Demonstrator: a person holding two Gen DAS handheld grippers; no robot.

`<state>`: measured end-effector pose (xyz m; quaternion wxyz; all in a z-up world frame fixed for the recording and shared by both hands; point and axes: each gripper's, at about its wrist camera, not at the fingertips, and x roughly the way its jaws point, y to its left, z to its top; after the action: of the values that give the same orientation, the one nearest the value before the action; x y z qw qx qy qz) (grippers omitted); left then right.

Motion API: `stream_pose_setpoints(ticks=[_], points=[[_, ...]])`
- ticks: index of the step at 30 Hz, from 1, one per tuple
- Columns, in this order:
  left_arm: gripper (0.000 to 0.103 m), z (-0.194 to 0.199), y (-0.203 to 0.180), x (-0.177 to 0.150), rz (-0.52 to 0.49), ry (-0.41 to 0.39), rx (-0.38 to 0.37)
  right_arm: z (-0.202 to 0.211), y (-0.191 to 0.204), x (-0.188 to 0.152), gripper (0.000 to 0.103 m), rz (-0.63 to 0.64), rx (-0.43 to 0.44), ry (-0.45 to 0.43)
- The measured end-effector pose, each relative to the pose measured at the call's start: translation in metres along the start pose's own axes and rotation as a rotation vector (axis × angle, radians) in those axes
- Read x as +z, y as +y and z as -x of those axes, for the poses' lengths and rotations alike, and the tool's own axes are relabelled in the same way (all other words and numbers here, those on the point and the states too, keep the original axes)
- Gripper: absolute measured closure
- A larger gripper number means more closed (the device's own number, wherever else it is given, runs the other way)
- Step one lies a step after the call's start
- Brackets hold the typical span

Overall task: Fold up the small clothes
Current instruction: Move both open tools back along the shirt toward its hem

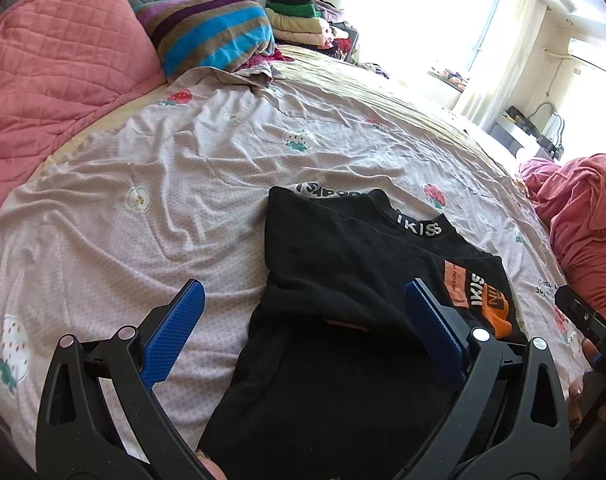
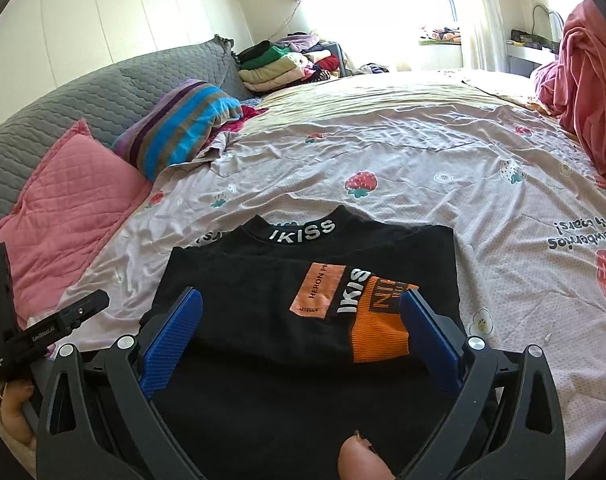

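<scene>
**Both grippers spread wide over the black shirt**

Your left gripper [image 1: 301, 334] and right gripper [image 2: 303, 332] both stand wide apart, gripping nothing. The black IKISS shirt [image 2: 263, 320] lies partly folded on the strawberry-print sheet [image 2: 383, 152], at lower centre of the right view, lower right of the left.

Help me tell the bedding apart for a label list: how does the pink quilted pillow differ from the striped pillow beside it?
The pink quilted pillow is one plain colour with diamond stitching; the striped pillow carries blue, purple and tan bands and shows no quilting. The pink one lies nearer the black shirt; the striped one sits further up the bed, toward the stack of folded clothes. Both rest at the bed's grey-headboard side.
</scene>
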<state>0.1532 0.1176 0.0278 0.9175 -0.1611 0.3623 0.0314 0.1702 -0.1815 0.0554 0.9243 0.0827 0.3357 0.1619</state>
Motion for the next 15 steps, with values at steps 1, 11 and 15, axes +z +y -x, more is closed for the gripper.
stream_pose_setpoints(ticks=[1, 11, 15], points=[[0.009, 0.003, 0.001, -0.001, 0.001, -0.005, -0.002, 0.002, 0.001, 0.0, 0.005, 0.002, 0.002, -0.002], [0.009, 0.035, 0.008, -0.01, -0.01, -0.036, 0.044, 0.02, 0.003, -0.003, 0.005, 0.017, 0.007, -0.017], [0.009, 0.048, 0.012, -0.014, -0.005, -0.044, 0.048, 0.029, 0.0, -0.005, 0.005, 0.016, 0.016, -0.021]])
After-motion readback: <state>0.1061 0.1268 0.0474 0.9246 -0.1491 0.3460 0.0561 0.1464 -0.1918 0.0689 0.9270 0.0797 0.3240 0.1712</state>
